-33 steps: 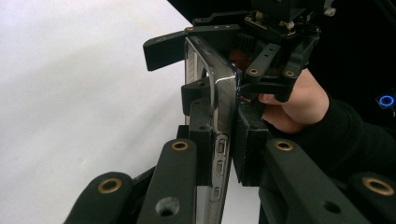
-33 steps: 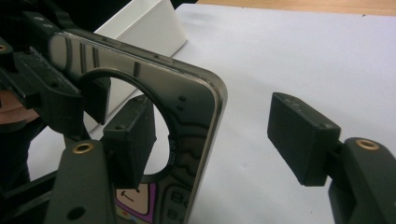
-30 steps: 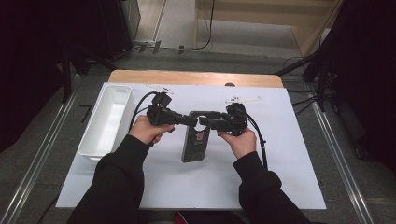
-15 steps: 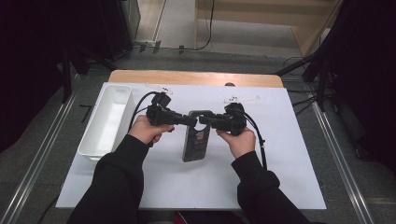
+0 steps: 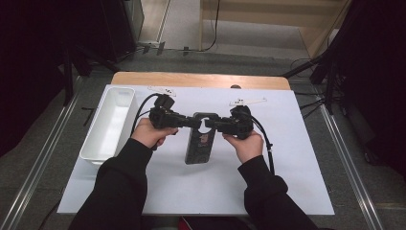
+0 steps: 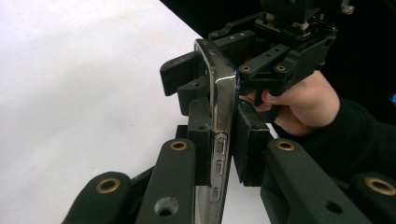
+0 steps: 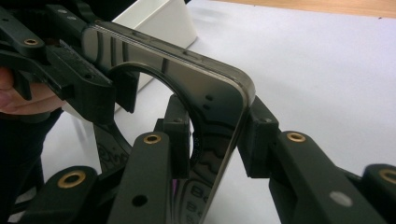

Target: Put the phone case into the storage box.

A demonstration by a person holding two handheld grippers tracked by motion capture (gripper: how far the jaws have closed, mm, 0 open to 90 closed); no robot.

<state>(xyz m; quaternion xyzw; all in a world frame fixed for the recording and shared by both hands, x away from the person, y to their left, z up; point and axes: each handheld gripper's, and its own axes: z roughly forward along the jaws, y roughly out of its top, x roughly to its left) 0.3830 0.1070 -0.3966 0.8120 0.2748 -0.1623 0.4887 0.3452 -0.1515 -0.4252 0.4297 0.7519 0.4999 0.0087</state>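
A person's two dark sleeves reach in over a white sheet (image 5: 287, 172) on the table, each hand working a black two-jaw tool. Between them a phone case (image 5: 201, 141) is lifted at its far end, both tools gripping that top edge, its near end down by the sheet

The left gripper (image 5: 191, 122) pinches the case's side rim, pads pressed on either face just above the button cut-outs, seen close in the left gripper view at the case (image 6: 219, 116) and the gripper (image 6: 224, 144). The right gripper (image 5: 213, 125) has just been closing, and its pads now clamp the corner of the case (image 7: 219, 107) beside the round camera opening, with the gripper (image 7: 217, 140) tight on the glossy wall

The case looks light, and by its sheen probably slick, so a pinch on a thin rim could slide. It seems likely to flex if the two tools pull apart or twist. The thicker corners and the straight side wall appear the safest holds, the ring round the opening the weakest

Further left a white tray (image 5: 112, 120) stands well apart from the case, and beyond the sheet the wooden table edge (image 5: 201, 79) shows
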